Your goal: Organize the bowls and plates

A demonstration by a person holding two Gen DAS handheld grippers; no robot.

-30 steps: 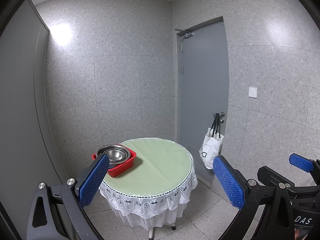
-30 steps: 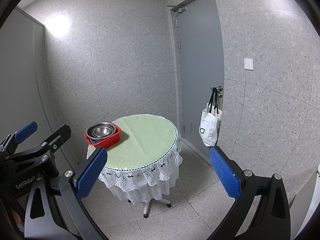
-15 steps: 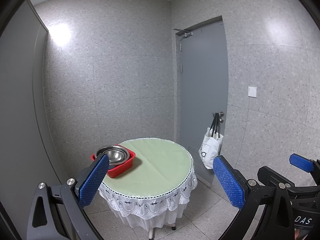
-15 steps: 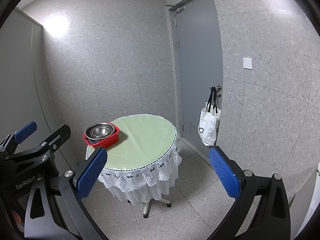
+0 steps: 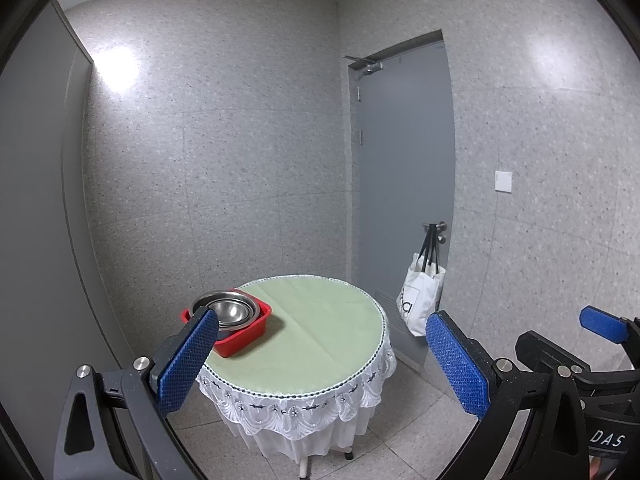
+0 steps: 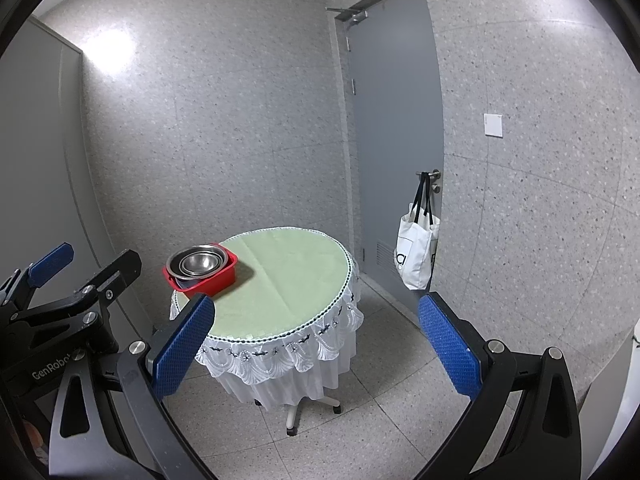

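Note:
Nested steel bowls (image 5: 228, 309) sit in a red plastic bin (image 5: 250, 330) at the left edge of a round table with a green cloth (image 5: 320, 328). The same steel bowls (image 6: 198, 263), red bin (image 6: 214, 282) and table (image 6: 288, 276) show in the right wrist view. My left gripper (image 5: 320, 356) is open and empty, well short of the table. My right gripper (image 6: 316, 344) is open and empty, also away from the table. Each gripper's blue-tipped frame shows at the edge of the other's view.
A grey door (image 5: 404, 184) stands at the right of the table, with a white tote bag (image 5: 420, 300) hanging on its handle. Speckled grey walls close in the room. A tiled floor (image 6: 380, 420) surrounds the table's pedestal foot (image 6: 294, 416).
Both views have shifted only slightly; the table and bin sit a touch further left in the right wrist view. Both grippers stay open and empty.

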